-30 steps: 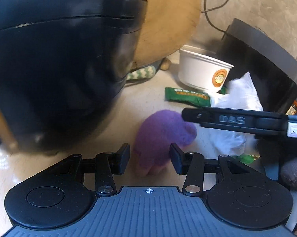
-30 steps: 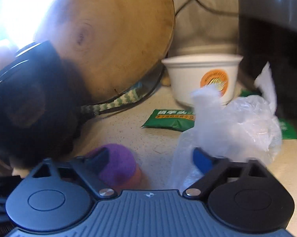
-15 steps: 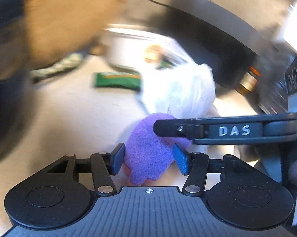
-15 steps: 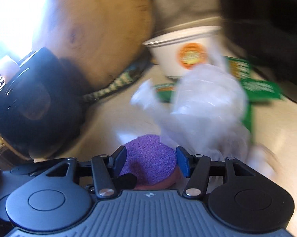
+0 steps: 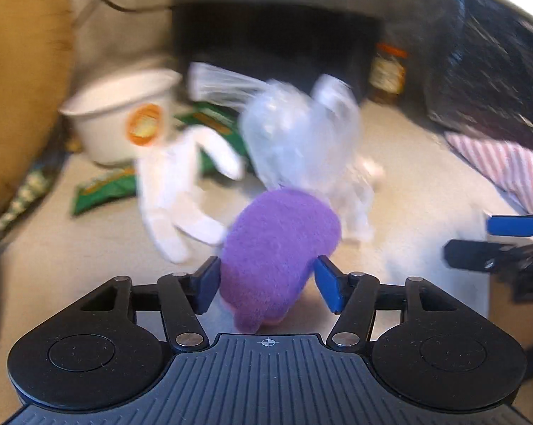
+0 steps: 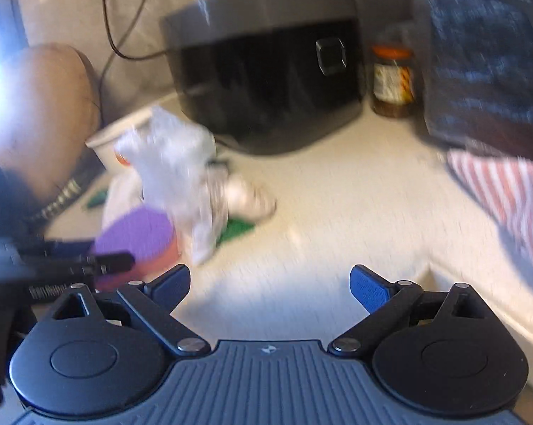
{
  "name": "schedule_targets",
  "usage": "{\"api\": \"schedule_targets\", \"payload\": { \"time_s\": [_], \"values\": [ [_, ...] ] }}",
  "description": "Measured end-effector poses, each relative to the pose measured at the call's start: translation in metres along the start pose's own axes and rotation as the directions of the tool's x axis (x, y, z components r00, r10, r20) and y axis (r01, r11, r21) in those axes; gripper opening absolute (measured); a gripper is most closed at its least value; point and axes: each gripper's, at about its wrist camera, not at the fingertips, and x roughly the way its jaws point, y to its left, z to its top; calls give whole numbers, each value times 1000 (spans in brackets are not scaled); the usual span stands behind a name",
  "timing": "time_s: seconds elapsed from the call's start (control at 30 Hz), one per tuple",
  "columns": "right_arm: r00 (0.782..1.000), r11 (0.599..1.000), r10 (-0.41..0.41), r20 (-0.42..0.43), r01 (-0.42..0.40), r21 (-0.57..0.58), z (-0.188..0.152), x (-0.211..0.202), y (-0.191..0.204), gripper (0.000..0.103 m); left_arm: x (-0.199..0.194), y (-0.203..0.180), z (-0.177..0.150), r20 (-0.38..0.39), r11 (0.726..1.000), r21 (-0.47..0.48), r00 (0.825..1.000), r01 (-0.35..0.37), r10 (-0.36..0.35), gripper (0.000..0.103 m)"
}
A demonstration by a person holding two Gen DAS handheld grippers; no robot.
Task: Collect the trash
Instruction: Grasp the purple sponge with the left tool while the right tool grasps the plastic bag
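Far ahead of the jaws a black appliance (image 6: 266, 63) stands on the tabletop (image 6: 337, 194), a jar (image 6: 392, 81) just right of it, a striped cloth (image 6: 507, 191) further right.

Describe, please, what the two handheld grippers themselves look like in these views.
Both the left gripper and the right gripper share one design: a black ribbed body with a small crosshair mark, two round black discs, silver pivot pins on black linkage arms, and blue pads on the jaws. No cables or sleeves show.

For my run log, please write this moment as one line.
left gripper: shut on purple sponge | right gripper: open, nothing between fingers | plastic bag: on counter behind sponge
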Motion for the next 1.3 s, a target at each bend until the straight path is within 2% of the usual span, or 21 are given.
{"api": "schedule_targets", "payload": {
  "time_s": [0.07, 0.17, 0.27, 0.37, 0.4, 0.5, 0.53, 0.6, 0.67, 0.77, 0.83, 0.87, 0.97, 1.03, 1.13, 1.23, 1.3],
  "values": [
    [1000, 999, -20, -1, 20, -30, -6, 3, 4, 97, 3, -5, -3, -13, 999, 37, 999, 31, -31, 64],
    [999, 997, -35, -29, 33, -62, -15, 10, 11, 97, -10, -5, -8, 44, 996, 42, 996, 76, -78, 62],
    [998, 996, -35, -43, 32, -78, -20, 15, 17, 99, -27, 3, -6, 108, 991, 38, 986, 126, -130, 62],
    [998, 996, -27, -56, 23, -83, -21, 16, 22, 100, -31, 0, -3, 124, 978, 94, 973, 186, -197, 62],
    [998, 996, -22, -60, 17, -85, -22, 16, 23, 101, -28, -5, -2, 113, 976, 130, 975, 176, -191, 62],
    [997, 993, -37, -67, 29, -118, -23, 18, 27, 103, -13, -23, -4, 81, 970, 236, 994, 58, -80, 59],
    [996, 990, -46, -70, 36, -139, -24, 19, 30, 103, -9, -26, -7, 67, 964, 261, 996, 47, -66, 60],
    [996, 983, -62, -69, 49, -177, -26, 20, 33, 103, -5, -32, -12, 59, 949, 311, 996, 48, -70, 68],
    [997, 983, -57, -61, 45, -176, -28, 20, 32, 103, -4, -34, -13, 56, 944, 328, 996, 50, -73, 72],
    [997, 984, -56, -61, 45, -175, -27, 20, 32, 103, -9, -26, -7, 83, 957, 283, 992, 63, -90, 68],
    [996, 984, -62, -57, 51, -169, -28, 20, 33, 103, -9, -25, -3, 99, 957, 291, 995, 3, -33, 67],
    [997, 984, -66, -51, 57, -168, -29, 20, 34, 103, -5, -26, -2, 81, 950, 312, 997, -19, -7, 69],
    [996, 982, -51, -68, 38, -186, -26, 20, 34, 103, 15, -29, -4, -23, 932, 362, 1000, -3, 12, 72],
    [997, 980, -34, -75, 19, -196, -26, 20, 33, 103, 19, -24, -4, -12, 944, 329, 1000, 29, -26, 72],
    [996, 980, -32, -79, 15, -197, -28, 16, 33, 103, 24, -6, 2, -29, 976, 195, 995, 99, -95, 72],
    [995, 983, -53, -81, 37, -181, -22, 8, 36, 103, 14, 10, 5, 38, 988, 98, 992, 116, -120, 68],
    [1000, 985, -27, -8, 25, -170, -15, -4, 35, 103, -1, 23, 6, 90, 992, 10, 987, 129, -130, 68]
  ]
}}
